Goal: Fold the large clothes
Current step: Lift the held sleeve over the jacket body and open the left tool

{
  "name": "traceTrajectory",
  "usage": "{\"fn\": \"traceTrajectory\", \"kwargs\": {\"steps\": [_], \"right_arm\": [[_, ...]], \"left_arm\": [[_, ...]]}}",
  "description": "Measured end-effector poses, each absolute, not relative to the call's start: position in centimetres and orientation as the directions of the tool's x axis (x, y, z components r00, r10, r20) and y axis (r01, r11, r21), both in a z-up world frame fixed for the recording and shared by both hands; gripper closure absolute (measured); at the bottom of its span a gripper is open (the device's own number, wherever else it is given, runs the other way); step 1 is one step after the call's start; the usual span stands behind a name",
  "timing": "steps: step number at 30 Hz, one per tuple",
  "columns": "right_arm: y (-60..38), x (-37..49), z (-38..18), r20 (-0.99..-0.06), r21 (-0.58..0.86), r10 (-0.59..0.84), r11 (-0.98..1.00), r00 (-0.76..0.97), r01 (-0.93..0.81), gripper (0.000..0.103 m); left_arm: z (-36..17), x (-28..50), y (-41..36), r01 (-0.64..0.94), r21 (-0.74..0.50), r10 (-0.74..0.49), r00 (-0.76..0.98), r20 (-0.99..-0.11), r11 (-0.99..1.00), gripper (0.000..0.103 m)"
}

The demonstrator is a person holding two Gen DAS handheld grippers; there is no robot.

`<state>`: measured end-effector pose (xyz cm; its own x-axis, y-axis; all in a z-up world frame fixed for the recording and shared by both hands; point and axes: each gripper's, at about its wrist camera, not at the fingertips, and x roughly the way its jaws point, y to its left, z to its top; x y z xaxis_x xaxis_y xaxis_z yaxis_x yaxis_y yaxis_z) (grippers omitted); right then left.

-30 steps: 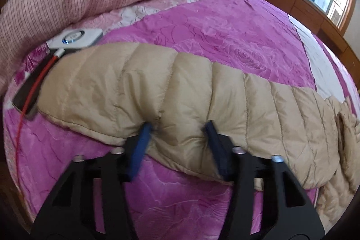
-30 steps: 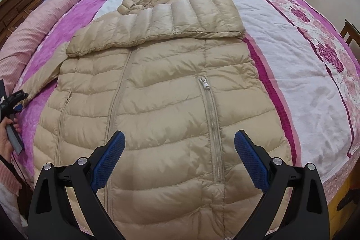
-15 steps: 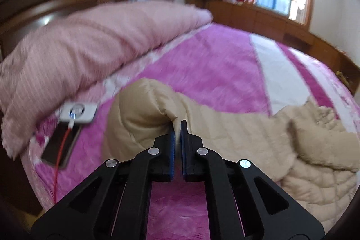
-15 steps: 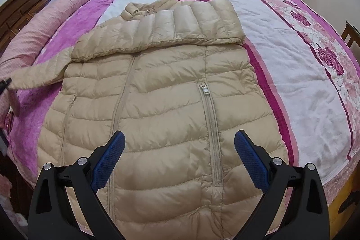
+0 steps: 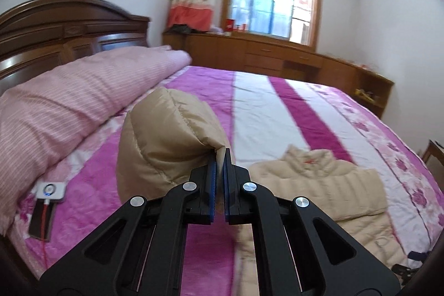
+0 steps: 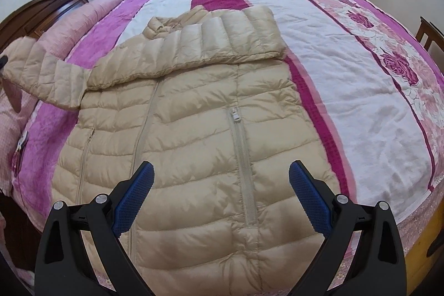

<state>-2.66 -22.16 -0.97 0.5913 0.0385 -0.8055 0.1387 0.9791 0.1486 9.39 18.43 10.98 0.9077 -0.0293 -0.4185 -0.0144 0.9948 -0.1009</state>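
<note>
The big puffy beige quilted jacket (image 6: 194, 143) lies flat on the bed with the pink, purple and white striped cover (image 6: 347, 68). Its front faces up. One sleeve is already folded across the chest. The other puffy beige sleeve (image 5: 166, 140) is up in the air, off the bed.

The left black claw with blue pads (image 5: 219, 185) is pinched tight on the edge of that lifted sleeve. The right black claw with blue pads (image 6: 220, 196) is wide open and holds nothing. It hangs over the bottom part of the jacket.

The shiny cloth could slip out of the thin pinch, and the sleeve would flop down in a messy heap. A hard pull could drag the whole jacket sideways, because nothing holds its body down. The sleeve could also brush the small white gadget with a red cord (image 5: 50, 190) near the pink checked quilt (image 5: 69, 107).

There are no boxes or baskets to see here.
</note>
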Motion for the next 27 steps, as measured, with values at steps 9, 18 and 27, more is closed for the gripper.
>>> {"fn": "traceTrajectory", "kwargs": {"steps": [9, 18, 27], "right_arm": [[-24.0, -2.8, -0.2, -0.789, 0.163, 0.032, 0.974, 0.614, 0.159, 0.009], [-25.0, -2.0, -0.2, -0.784, 0.17, 0.033, 0.972, 0.62, 0.162, 0.009], [-25.6, -1.0, -0.3, -0.788, 0.158, 0.03, 0.975, 0.615, 0.154, 0.009]], "left_arm": [[9.0, 11.0, 10.9, 0.102, -0.151, -0.163, 0.866, -0.473, 0.983, 0.099], [4.7, 13.1, 3.7, 0.179, -0.138, -0.225, 0.805, -0.549, 0.974, 0.099], [-1.6, 14.9, -1.2, 0.242, -0.121, -0.26, 0.703, -0.662, 0.963, 0.099]]}}
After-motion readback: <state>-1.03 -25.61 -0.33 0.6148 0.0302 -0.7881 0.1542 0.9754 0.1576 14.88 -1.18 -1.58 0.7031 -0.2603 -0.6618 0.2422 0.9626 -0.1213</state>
